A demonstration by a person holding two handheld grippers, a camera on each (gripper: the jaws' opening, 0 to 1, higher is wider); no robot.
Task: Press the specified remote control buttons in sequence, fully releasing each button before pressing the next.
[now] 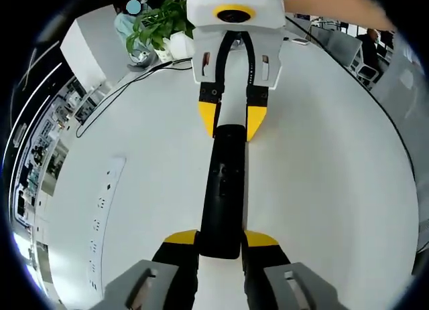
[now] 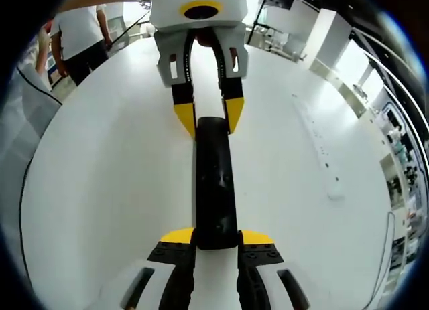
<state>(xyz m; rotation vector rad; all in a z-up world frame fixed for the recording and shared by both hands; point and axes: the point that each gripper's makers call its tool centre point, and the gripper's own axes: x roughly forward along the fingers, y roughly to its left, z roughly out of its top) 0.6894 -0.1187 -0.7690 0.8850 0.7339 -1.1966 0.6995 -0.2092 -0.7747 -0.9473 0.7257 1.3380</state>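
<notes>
The remote (image 1: pixel 224 189) lies flat on the white table (image 1: pixel 322 176), its long axis running straight from one gripper to the other, so each camera looks down its length. The left gripper (image 1: pixel 221 246) pinches one end between its yellow tips; the right gripper (image 2: pixel 216 246) pinches the opposite end the same way. Both are equally near, each clamped on its own end. With both sets of jaws busy holding, neither tip is free over the buttons, which are too dark to make out. A power strip (image 1: pixel 100 209) lies well apart to one side, and a plant (image 1: pixel 157 25) stands at the table's far edge.
</notes>
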